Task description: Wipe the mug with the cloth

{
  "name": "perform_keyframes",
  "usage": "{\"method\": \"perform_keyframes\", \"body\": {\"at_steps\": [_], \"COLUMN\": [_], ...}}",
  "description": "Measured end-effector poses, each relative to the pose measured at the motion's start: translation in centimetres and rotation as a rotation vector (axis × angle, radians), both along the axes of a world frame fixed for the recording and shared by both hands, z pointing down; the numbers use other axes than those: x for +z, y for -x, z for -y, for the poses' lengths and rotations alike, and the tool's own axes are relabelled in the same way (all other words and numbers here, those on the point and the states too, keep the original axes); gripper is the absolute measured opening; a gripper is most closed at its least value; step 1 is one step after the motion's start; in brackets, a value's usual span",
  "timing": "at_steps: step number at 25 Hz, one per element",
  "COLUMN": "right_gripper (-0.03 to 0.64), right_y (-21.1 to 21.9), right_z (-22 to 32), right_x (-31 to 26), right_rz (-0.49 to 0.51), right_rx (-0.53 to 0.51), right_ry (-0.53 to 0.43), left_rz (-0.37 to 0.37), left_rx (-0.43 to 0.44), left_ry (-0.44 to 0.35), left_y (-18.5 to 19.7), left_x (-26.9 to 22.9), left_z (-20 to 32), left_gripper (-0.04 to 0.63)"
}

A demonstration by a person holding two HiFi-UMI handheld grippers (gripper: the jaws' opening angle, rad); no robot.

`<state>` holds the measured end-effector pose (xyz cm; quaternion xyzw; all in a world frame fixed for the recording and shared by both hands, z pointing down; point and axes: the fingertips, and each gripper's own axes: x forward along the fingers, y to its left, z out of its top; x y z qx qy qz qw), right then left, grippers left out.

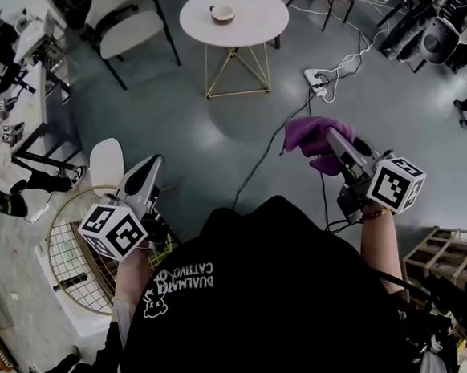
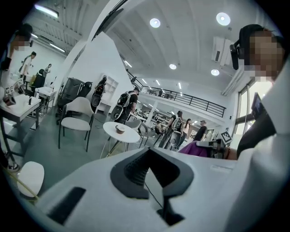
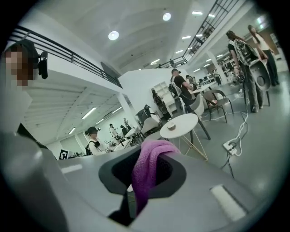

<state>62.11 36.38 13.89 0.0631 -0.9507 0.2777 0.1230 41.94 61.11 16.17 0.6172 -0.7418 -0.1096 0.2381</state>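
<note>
Right gripper (image 1: 332, 136) clenches a purple knitted cloth (image 1: 308, 134), apparently ready to wipe the small brown-and-white mug (image 1: 222, 13) well ahead; left gripper (image 1: 154, 164) is closed and empty.

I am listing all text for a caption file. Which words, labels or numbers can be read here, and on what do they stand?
"DUALMATE CATTIVO", upside down, on the person's black top.
Left marker cube, right marker cube: patterns only, no letters.
Nothing else is readable.
</note>
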Motion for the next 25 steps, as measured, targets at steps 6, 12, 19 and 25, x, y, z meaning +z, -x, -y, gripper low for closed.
{"method": "perform_keyframes", "body": {"at_steps": [6,12,19,25], "right_gripper": [0.041,0.041,0.041,0.041], "right_y": [-0.7,8.2,17.4,24.7], "right_z": [5.8,10.1,18.2,23.5], "right_x": [1.5,2.3,4.1,3.8], "right_rz": [-0.058,-0.001,0.058,0.051], "right_rx": [0.045,-0.025,-0.061,-0.207], "right_ry": [0.082,0.128,0.226,0.178], "left_rz": [-0.021,-0.062,-0.093,-0.068], "left_rx": [0.037,0.004,-0.047,-0.048], "left_ry": [0.053,0.081,0.117,0.104], "left_y": [-0.4,4.7,10.5,15.1], "left_x": [0.3,1.7,3.9,2.2], "left_z": [6.1,10.3,17.0,26.2], "left_gripper": [0.003,0.003,0.003,0.003]}}
